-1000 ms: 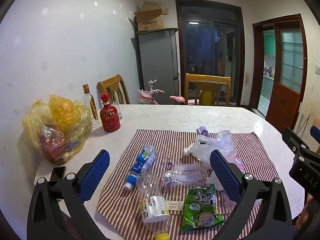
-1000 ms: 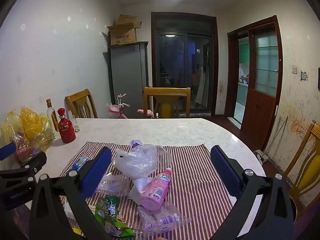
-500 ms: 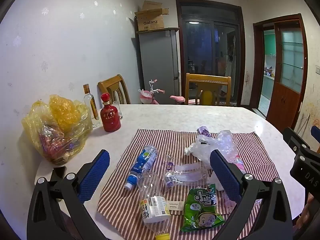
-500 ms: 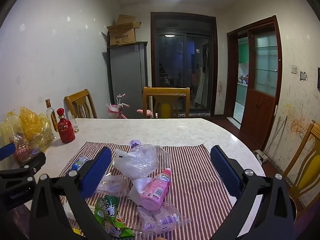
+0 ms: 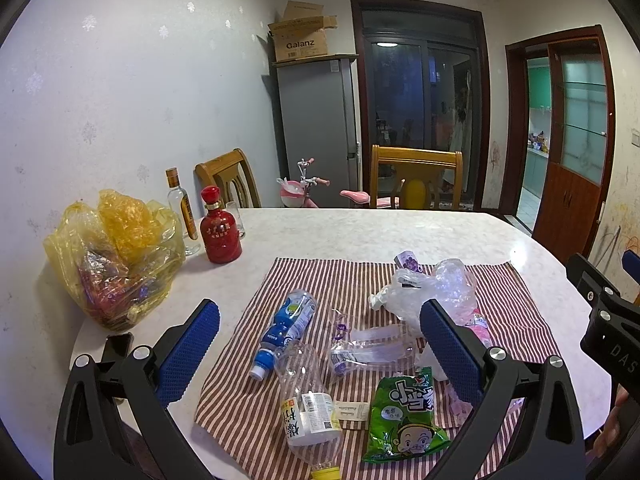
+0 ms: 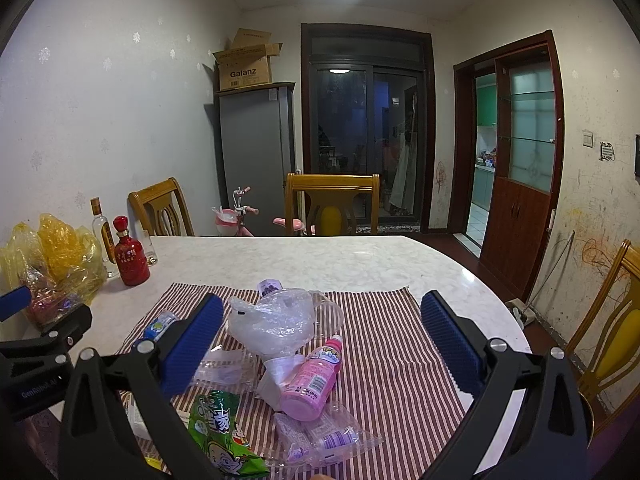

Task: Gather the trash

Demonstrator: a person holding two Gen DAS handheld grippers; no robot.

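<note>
Both my grippers, left gripper (image 5: 320, 344) and right gripper (image 6: 322, 336), spread wide, holding nothing. Trash on striped cloth (image 5: 516, 308), lower centre; bench (image 5: 360, 232) bare beyond, edge curving right.

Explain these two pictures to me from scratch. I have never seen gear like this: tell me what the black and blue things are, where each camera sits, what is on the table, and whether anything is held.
The black frames with blue pads are hand-held grippers, one in each of a person's hands; there is no robot. Each carries a wide-angle camera looking forward between its two fingers. One picture is from the left gripper, the other from the right gripper. Both are open and hold nothing.

On the table lies a striped cloth with trash: a blue-label bottle, a clear bottle, a green snack packet, a crumpled clear bag and a pink bottle. Off the cloth, by the wall, sit a yellow bag and a red bottle.
</note>
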